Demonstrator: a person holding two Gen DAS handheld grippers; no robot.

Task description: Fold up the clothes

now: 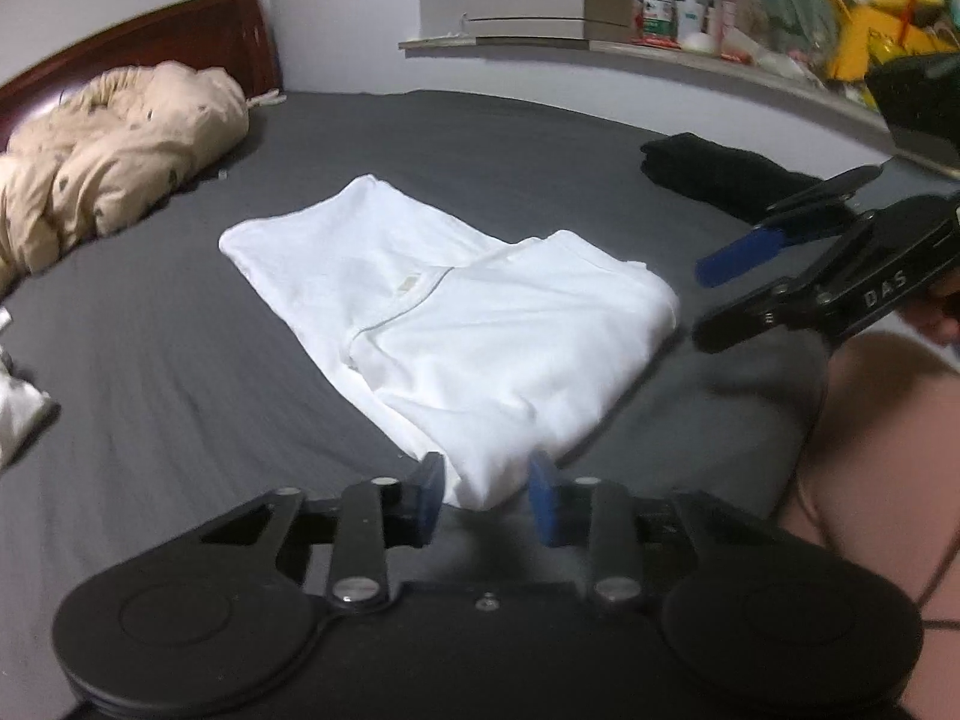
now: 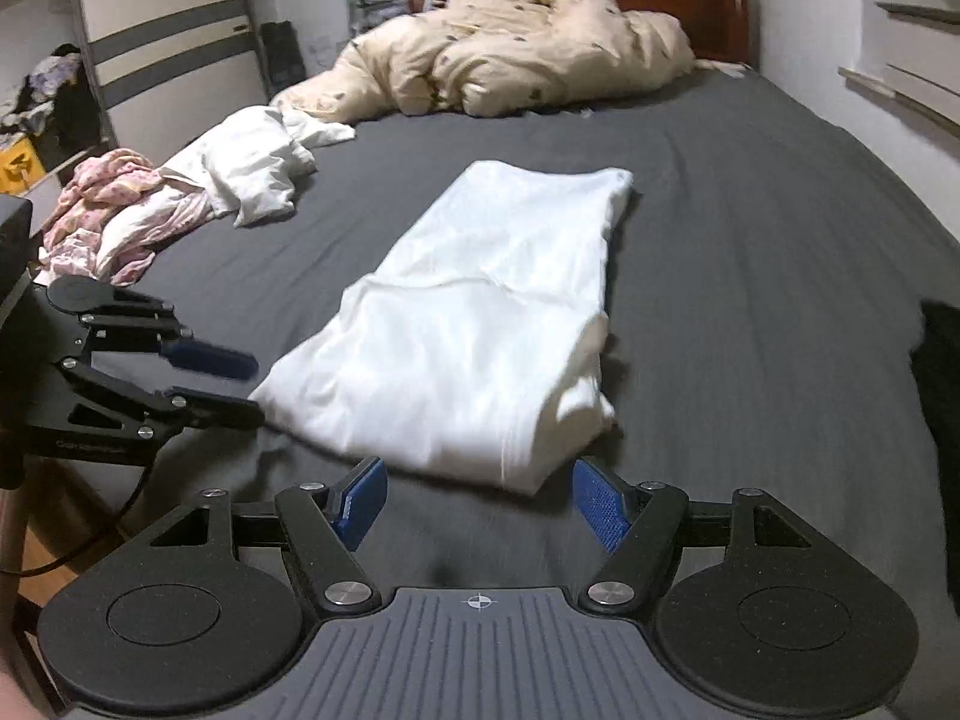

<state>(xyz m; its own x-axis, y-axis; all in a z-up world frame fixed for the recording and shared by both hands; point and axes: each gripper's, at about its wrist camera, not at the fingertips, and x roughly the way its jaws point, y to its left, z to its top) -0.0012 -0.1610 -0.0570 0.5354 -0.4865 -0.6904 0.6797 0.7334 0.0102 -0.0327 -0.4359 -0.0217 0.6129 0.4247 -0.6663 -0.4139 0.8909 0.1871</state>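
Note:
A white garment (image 1: 480,330) (image 2: 480,324) lies folded into a long strip on the dark grey bed sheet (image 1: 480,138) (image 2: 750,210). My left gripper (image 1: 486,501) (image 2: 255,387) is open, and the garment's near corner sits in the gap between its blue pads. From the right wrist view its tips reach the garment's left edge. My right gripper (image 2: 480,501) (image 1: 702,300) is wide open just short of the garment's near end, holding nothing.
A crumpled beige duvet (image 2: 510,54) (image 1: 108,150) fills the head of the bed. White and pink clothes (image 2: 180,192) are heaped on the left side. A black garment (image 1: 720,174) (image 2: 942,390) lies at the right. A cluttered shelf (image 1: 660,42) runs along the wall. A person's leg (image 1: 888,450) is close by.

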